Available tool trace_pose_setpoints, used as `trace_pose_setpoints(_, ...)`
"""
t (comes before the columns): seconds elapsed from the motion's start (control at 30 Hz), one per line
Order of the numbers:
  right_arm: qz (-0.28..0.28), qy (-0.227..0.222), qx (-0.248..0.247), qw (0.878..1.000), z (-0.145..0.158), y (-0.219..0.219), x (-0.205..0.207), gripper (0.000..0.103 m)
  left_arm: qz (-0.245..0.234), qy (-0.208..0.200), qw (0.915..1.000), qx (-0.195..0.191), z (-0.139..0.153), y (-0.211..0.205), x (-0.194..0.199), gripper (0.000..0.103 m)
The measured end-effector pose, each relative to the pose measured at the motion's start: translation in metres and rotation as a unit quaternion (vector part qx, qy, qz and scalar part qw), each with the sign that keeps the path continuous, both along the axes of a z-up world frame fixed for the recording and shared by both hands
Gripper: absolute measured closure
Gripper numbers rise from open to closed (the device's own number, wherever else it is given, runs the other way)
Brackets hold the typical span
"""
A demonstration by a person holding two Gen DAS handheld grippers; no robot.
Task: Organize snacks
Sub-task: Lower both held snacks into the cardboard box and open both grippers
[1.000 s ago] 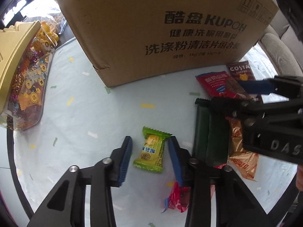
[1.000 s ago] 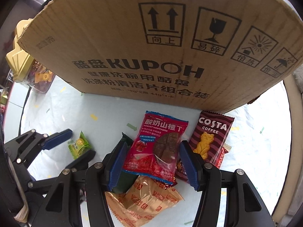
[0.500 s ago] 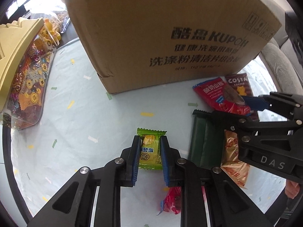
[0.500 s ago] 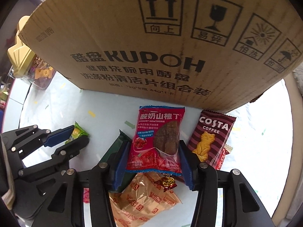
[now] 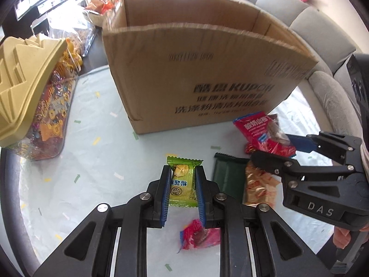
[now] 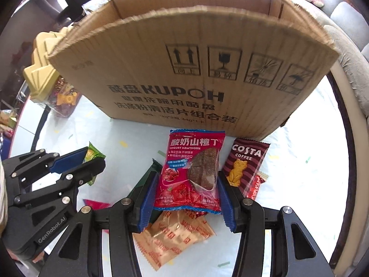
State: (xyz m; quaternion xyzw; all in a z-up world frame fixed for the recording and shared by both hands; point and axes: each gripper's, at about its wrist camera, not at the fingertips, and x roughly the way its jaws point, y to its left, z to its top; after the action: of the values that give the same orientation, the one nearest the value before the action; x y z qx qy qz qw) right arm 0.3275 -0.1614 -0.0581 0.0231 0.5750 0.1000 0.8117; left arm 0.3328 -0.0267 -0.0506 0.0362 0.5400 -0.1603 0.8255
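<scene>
Two hand-held claws work over a pale, confetti-speckled surface (image 5: 76, 143) in front of a large open-topped cardboard box (image 5: 198, 73). The left claw (image 5: 182, 192) is clamped narrowly on a small green snack packet (image 5: 183, 182), its blue pads pressing both long sides. The right claw (image 6: 186, 194) is closed around a red yogurt hawthorn packet (image 6: 191, 168), gripping it by its side edges with the packet's top pointing toward the box wall. Just right of that packet lies a striped Costa coffee packet (image 6: 244, 161), its upper corner nearly at the foot of the box. Beneath the red packet sit an orange foil packet (image 6: 173, 237) and a dark green packet (image 5: 227, 175), overlapping one another. A small pink wrapper (image 5: 198, 236) lies loose near the left claw. Far left stands a clear container of sweets with a yellow lid (image 5: 30, 87) (well apart from the box). Bare surface opens between that container and the snacks.
</scene>
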Motion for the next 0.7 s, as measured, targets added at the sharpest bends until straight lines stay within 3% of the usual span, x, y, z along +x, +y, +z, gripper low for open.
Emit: trace_pose_setpoints(0.7, 0.011, -0.146, -0.01, 0.989, 0.096, -0.002, -0.043, 0.052, 0.0, -0.119, 0.992, -0.044, 0.094, 0.001, -0.034, 0.082)
